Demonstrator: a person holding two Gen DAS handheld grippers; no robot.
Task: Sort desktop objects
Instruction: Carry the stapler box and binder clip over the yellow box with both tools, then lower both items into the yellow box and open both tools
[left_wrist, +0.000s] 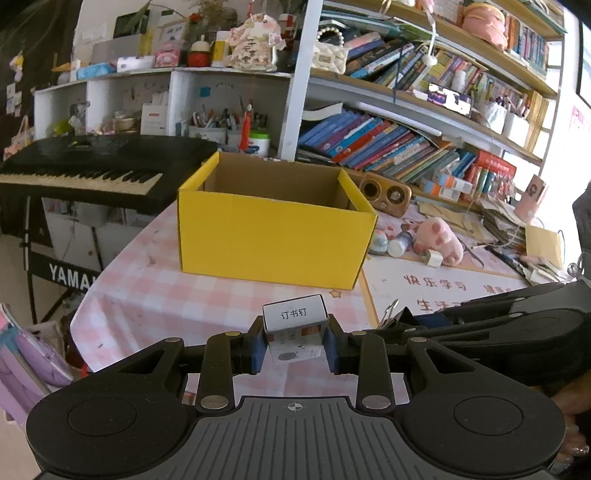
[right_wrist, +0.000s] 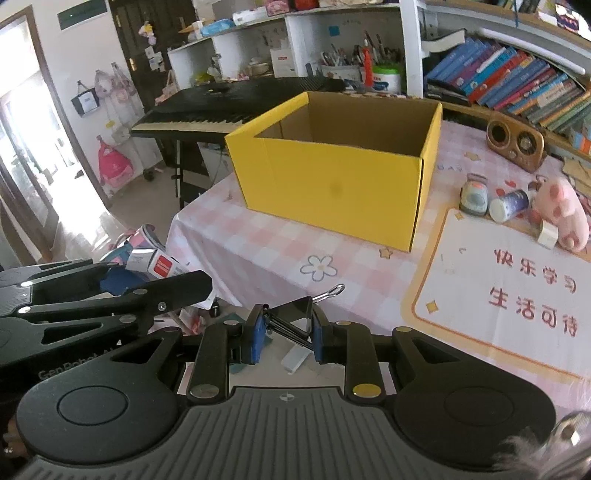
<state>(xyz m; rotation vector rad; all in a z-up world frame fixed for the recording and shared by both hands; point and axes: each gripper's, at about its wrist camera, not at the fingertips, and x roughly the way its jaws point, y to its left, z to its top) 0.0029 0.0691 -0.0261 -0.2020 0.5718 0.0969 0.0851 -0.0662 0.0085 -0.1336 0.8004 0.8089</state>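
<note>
Left hand-held gripper (left_wrist: 295, 341) and right hand-held gripper (right_wrist: 288, 334) both clamped tight, angled downward

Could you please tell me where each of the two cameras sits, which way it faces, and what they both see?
Left wrist view: sits on the left claw, looking forward and down over the staple box it grips; the right claw shows at right.
Right wrist view: sits on the right claw, looking past its binder clip; the left claw shows at left.
Shared: the yellow box, keyboard, pink plush paw and checked tablecloth.
</note>
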